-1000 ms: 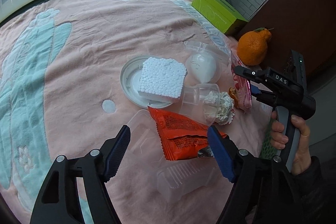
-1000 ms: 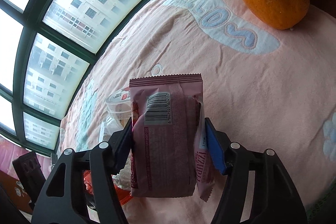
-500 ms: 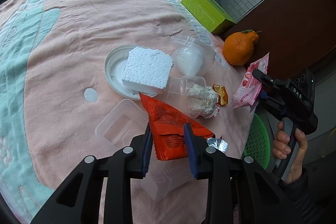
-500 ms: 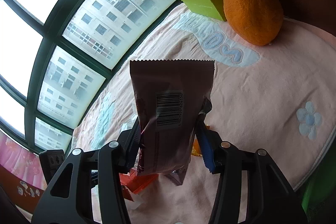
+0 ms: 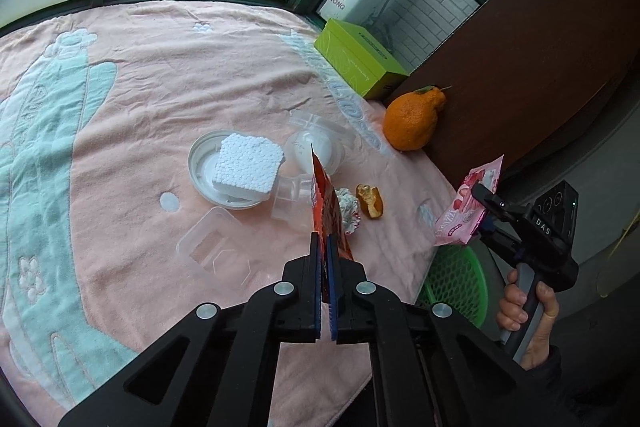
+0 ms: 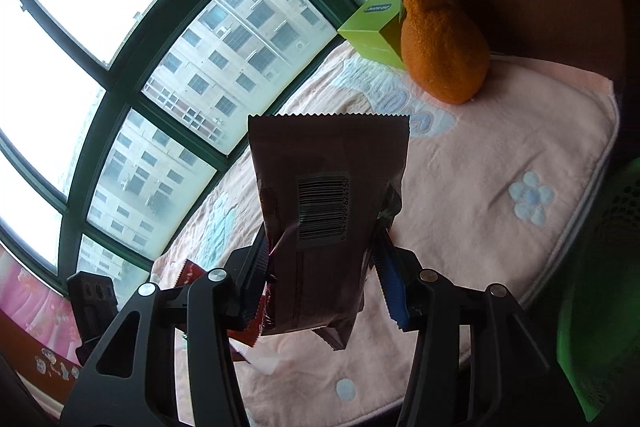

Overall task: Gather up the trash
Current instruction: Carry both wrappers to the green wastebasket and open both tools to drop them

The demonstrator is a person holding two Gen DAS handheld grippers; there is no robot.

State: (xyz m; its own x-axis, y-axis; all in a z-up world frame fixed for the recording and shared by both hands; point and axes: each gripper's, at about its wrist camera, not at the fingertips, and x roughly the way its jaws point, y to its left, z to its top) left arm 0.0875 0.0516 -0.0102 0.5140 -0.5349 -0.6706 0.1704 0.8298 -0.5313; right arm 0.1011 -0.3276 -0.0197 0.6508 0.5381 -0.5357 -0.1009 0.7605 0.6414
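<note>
My left gripper (image 5: 325,247) is shut on an orange snack wrapper (image 5: 322,203) and holds it edge-on above the pink blanket. My right gripper (image 6: 324,267) is shut on a pink snack wrapper (image 6: 328,203), barcode facing me, lifted off the blanket; it also shows in the left wrist view (image 5: 468,207) at the table's right edge above a green mesh basket (image 5: 456,279). On the blanket lie a white foam block (image 5: 248,167) on a round lid (image 5: 198,163), clear plastic cups (image 5: 288,193), a clear tray (image 5: 208,247), a crumpled paper ball (image 5: 348,211) and a golden foil scrap (image 5: 370,201).
An orange fruit (image 5: 412,123) and a green box (image 5: 360,63) sit at the blanket's far right, by a brown wall (image 5: 520,67). Windows run along the back. The green basket (image 6: 592,287) stands below the table's right edge.
My left gripper shut on the orange wrapper and lifted it. My right gripper raised the pink wrapper and carried it right, off the blanket's edge towards the green basket.
</note>
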